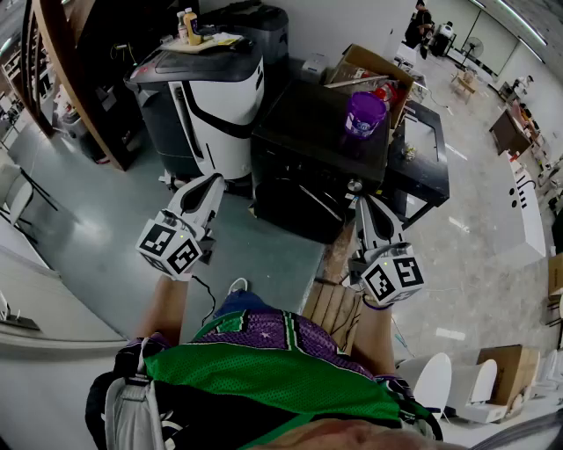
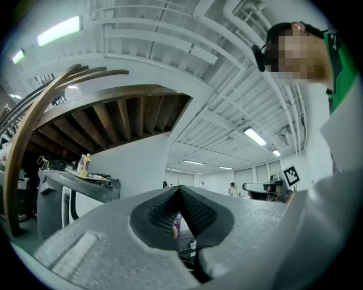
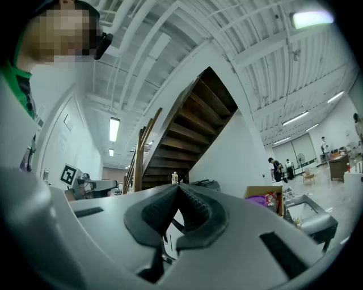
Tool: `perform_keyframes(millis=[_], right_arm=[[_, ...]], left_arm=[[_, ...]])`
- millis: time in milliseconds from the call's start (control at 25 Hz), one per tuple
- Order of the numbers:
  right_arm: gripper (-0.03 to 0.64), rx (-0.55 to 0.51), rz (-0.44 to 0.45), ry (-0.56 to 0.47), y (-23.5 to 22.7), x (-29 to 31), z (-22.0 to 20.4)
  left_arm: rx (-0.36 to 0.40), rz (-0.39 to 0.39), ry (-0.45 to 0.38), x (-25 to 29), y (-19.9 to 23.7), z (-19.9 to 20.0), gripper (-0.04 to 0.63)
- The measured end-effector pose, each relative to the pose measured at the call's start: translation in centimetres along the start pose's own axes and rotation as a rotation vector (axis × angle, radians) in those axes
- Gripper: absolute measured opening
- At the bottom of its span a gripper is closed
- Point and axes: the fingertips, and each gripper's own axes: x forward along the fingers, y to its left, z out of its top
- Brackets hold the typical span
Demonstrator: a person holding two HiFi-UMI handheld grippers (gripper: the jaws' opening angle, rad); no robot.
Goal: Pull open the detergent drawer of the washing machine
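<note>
The black washing machine point(image 1: 317, 145) stands ahead of me, its dark front point(image 1: 295, 206) facing me; I cannot make out the detergent drawer on it. My left gripper point(image 1: 214, 178) hovers in front of its left corner, apart from it, with the jaws closed tip to tip and nothing between them point(image 2: 180, 190). At the machine's front right corner my right gripper point(image 1: 361, 200) is held close to the machine, shut and empty as well point(image 3: 179, 187). Both point slightly upward.
A purple container point(image 1: 364, 112) sits on the washer's top. A white and black machine point(image 1: 215, 97) with bottles point(image 1: 189, 26) on it stands to the left. A cardboard box point(image 1: 369, 70) and a second black appliance point(image 1: 427, 149) are at the right. A wooden pallet point(image 1: 334, 299) lies by my feet.
</note>
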Motion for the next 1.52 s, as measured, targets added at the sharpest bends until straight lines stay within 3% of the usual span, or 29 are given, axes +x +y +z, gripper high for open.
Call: perform_keyframes(millis=[960,1280,1520], right_arm=[[-0.002,-0.027,0.024,0.032,-0.8,4.2,-2.2],[-0.002,-0.019,0.021,0.044,-0.7,9.5,-3.1],[-0.002,-0.077,0.003,0.057,-0.9,15.0,-2.5]], left_arm=[[0.031,-0.003,0.046,3.6,0.9,-1.1,0.017],[0.055,-0.011,0.071,5.7,5.2,-2.0,0.017],[0.066,-0.049,0.071,9.3,10.0,-1.8,0.017]])
